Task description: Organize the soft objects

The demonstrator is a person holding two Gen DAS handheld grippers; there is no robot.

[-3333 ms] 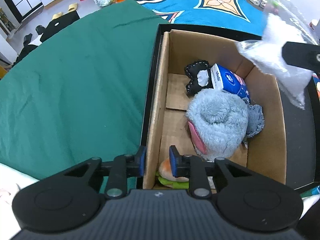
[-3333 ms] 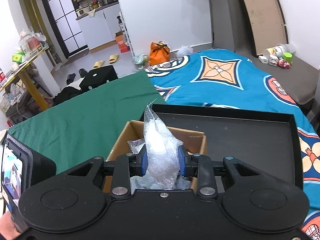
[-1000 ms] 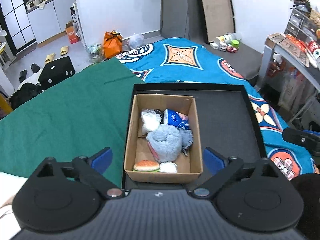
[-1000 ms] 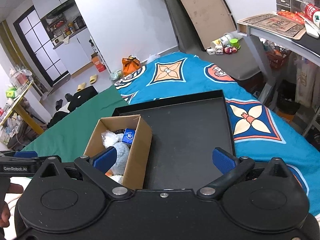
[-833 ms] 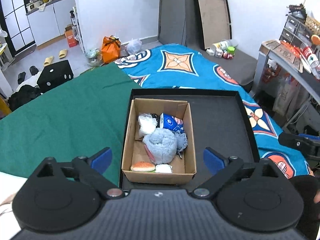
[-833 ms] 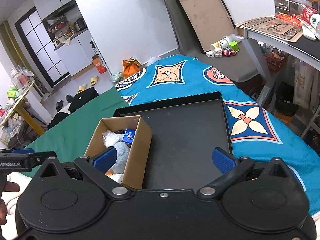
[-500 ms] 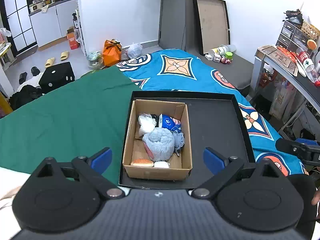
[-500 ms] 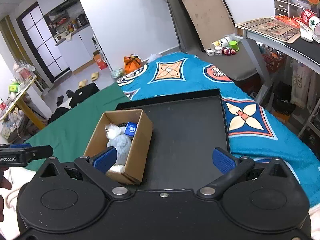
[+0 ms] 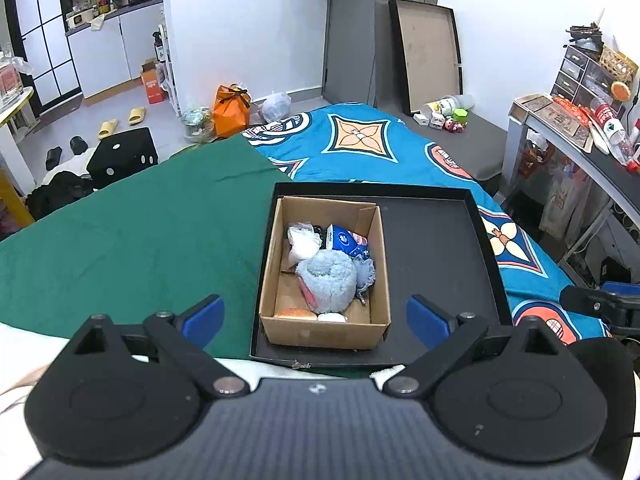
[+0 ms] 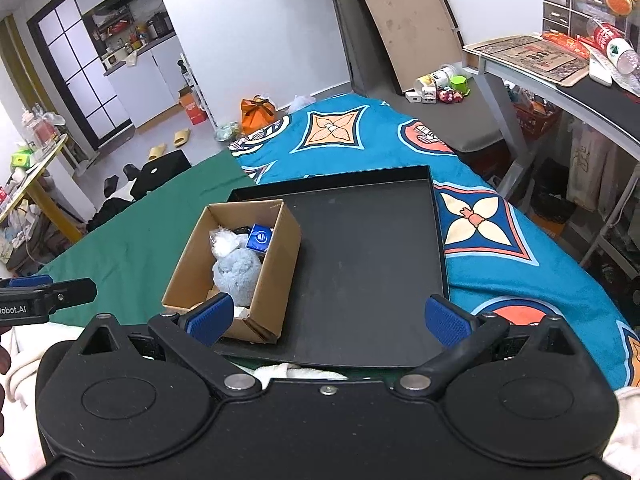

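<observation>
A cardboard box (image 9: 380, 264) stands at the left of a black tray (image 9: 436, 256) on the bed. In it lie a grey-blue plush toy (image 9: 328, 280), a clear bag of white stuff (image 9: 301, 238), a blue tissue pack (image 9: 344, 239) and a bun-shaped toy (image 9: 294, 313). The box (image 10: 276, 276) and tray (image 10: 368, 264) also show in the right wrist view. My left gripper (image 9: 316, 316) is open and empty, held back above the tray's near edge. My right gripper (image 10: 326, 318) is open and empty, likewise pulled back.
A green cloth (image 9: 140, 240) covers the bed's left, a blue patterned blanket (image 9: 380, 148) its right and far side. A desk with clutter (image 10: 560, 64) stands at the right. A black tray leans on the far wall (image 9: 428, 52).
The right gripper let go of the clear bag, which now lies in the box. Both grippers opened wide and drew back and up from the box.
</observation>
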